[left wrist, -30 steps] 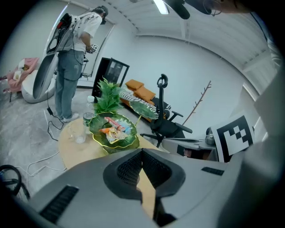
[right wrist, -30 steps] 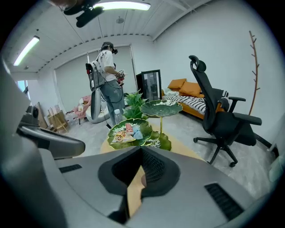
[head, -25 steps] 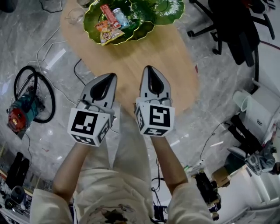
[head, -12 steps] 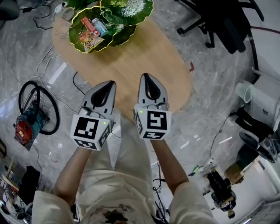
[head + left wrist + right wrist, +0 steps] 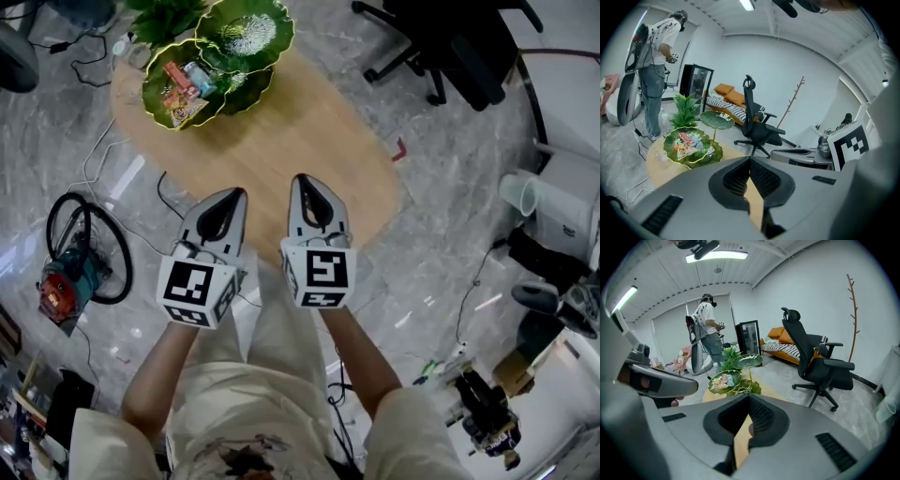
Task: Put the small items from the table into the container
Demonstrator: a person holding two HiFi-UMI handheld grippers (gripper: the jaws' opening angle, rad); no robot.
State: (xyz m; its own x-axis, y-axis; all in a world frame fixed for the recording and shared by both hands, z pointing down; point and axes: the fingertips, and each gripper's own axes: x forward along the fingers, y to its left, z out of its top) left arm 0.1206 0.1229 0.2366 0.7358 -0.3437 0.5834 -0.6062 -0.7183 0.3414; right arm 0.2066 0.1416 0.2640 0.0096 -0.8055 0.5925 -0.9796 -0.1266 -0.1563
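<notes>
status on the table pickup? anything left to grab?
Done: snack packets lie in the green leaf dish. In hand: nothing; left gripper and right gripper are shut, empty, over the near end of the table. Left: probably nothing; only a clear object by the dish, too small to identify.

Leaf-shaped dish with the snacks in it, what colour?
Dark green leaf-shaped dish with a yellow rim; clearest in the head view.

The desk's (image 5: 314, 131) near edge is hidden behind the left tongs (image 5: 231, 195) and the right tongs (image 5: 304, 180). At its far end, the packets (image 5: 178, 82) in the dish (image 5: 148, 98) are too small to tell apart. The plant (image 5: 159, 14) there is cut off by the top edge.
</notes>
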